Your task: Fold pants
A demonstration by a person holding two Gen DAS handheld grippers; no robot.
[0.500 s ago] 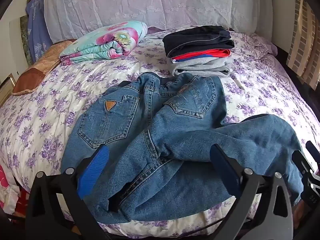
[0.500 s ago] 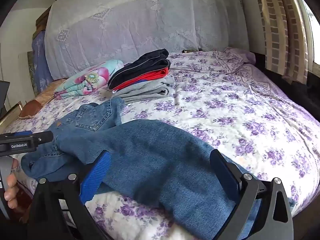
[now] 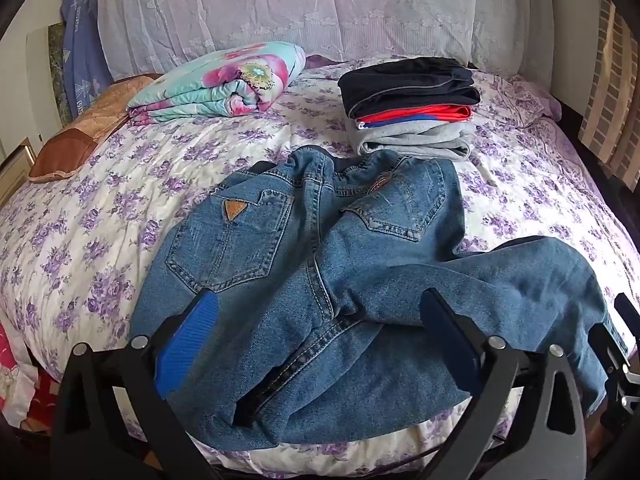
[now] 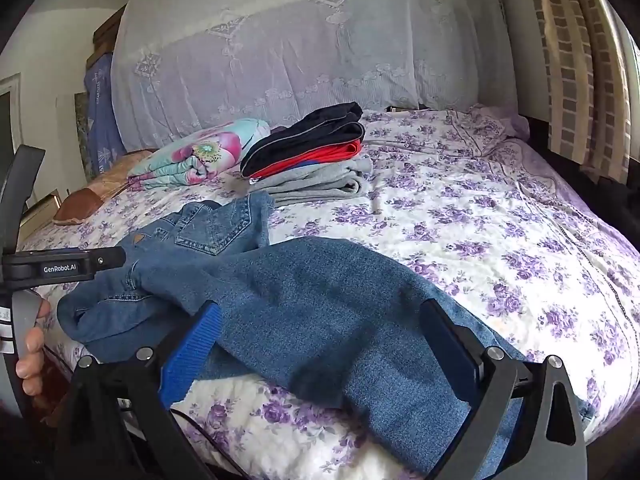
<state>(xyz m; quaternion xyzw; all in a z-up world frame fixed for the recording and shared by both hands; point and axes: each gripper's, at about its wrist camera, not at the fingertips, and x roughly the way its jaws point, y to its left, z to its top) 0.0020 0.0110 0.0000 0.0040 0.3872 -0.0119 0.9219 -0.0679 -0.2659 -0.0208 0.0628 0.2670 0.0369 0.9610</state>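
Observation:
Blue jeans [image 3: 320, 272] lie crumpled on the flowered bedspread [image 3: 80, 240], back pockets up, waistband toward the headboard. Their legs bunch at the near edge of the bed, one leg crossing to the right. My left gripper [image 3: 316, 320] is open, its fingers spread just above the bunched legs near the crotch seam. My right gripper [image 4: 320, 324] is open over the rightward leg of the jeans [image 4: 312, 304], holding nothing. The left gripper's body [image 4: 60, 268] and the hand holding it show at the left edge of the right wrist view.
A stack of folded clothes [image 3: 412, 108], black on red on grey, sits just beyond the waistband. A folded floral blanket [image 3: 224, 80] and a brown pillow [image 3: 76, 144] lie to the back left. A lace-covered headboard [image 3: 320, 12] stands behind, with a curtain [image 4: 576, 60] on the right.

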